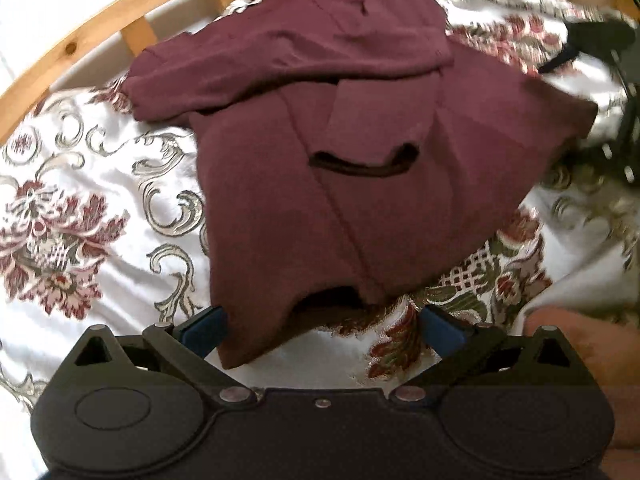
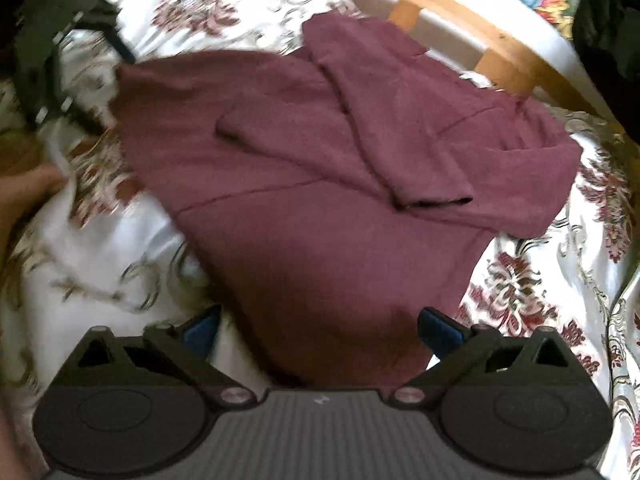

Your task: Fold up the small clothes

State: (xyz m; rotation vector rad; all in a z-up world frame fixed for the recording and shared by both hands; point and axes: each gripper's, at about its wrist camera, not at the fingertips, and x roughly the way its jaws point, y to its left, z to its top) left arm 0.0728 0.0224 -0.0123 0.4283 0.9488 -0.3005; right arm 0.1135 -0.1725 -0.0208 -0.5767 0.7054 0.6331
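Bedspread: you are working over a white floral bedspread (image 1: 80, 184), which is lying under and to the left of your left gripper.
Bed rail: a wooden bed rail (image 1: 100, 36) is curving along the far left, well ahead of your left gripper.
Left gripper: you are holding your left gripper (image 1: 322, 326) released, its blue pads spread wide and pressing on nothing.
Garment from the left: a maroon garment (image 1: 340, 152) is lying straight ahead of your left gripper; its near hem is hanging between the open fingers, closest to the left pad, though whether it is touching that pad is not clear.
Sleeves: both sleeves are lying folded in across the body, one cuff opening showing dark near the middle.
Right gripper: you are holding your right gripper (image 2: 320, 326) released as well, pads wide apart and clamping nothing.
Garment from the right: the maroon garment (image 2: 320, 208) is spreading ahead of this gripper, its near edge reaching in between the open fingers.
Other gripper seen: your left gripper (image 2: 60, 52) is showing blurred at far upper left.
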